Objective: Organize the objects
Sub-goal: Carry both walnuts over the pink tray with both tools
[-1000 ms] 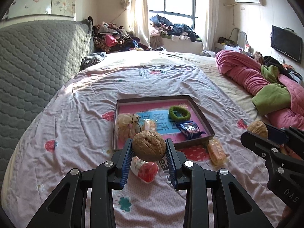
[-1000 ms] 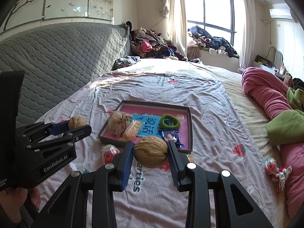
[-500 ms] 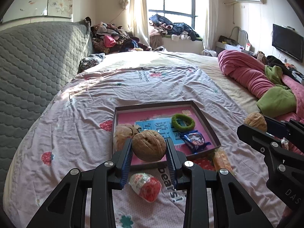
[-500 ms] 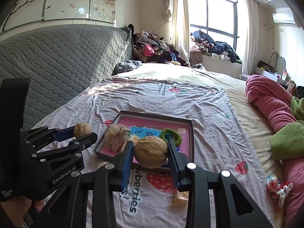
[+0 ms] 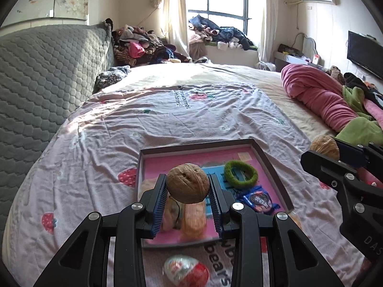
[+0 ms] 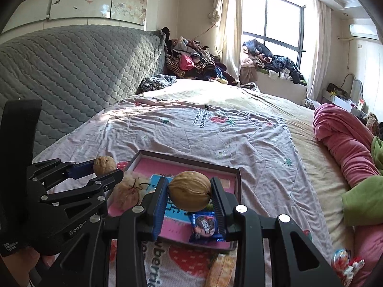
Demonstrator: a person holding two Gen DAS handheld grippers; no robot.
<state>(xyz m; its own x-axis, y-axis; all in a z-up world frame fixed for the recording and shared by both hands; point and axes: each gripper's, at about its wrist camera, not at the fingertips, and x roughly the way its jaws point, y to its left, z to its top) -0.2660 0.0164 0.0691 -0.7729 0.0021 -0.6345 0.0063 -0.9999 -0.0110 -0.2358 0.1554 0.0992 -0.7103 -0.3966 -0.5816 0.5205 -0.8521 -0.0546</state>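
I hold 2 walnuts: one walnut (image 5: pixel 187 183) pinched between the jaws of my left gripper (image 5: pixel 187 199), another walnut (image 6: pixel 189 190) clamped the same way in my right gripper (image 6: pixel 190 203). Both hang above the near part of the tray (image 5: pixel 273 167) on the bed (image 5: pixel 167 124). Inside it already lie a green ring (image 5: pixel 240 174), a blue snack packet (image 5: pixel 259 199) and a pale pouch (image 6: pixel 129 191). I judge the sorting partly done: both walnuts need releasing, and a foil egg (image 5: pixel 185 271) and an orange packet (image 6: pixel 221 271) lie outside.

Pink tray (image 5: pixel 271 167), green ring (image 5: pixel 240 171)
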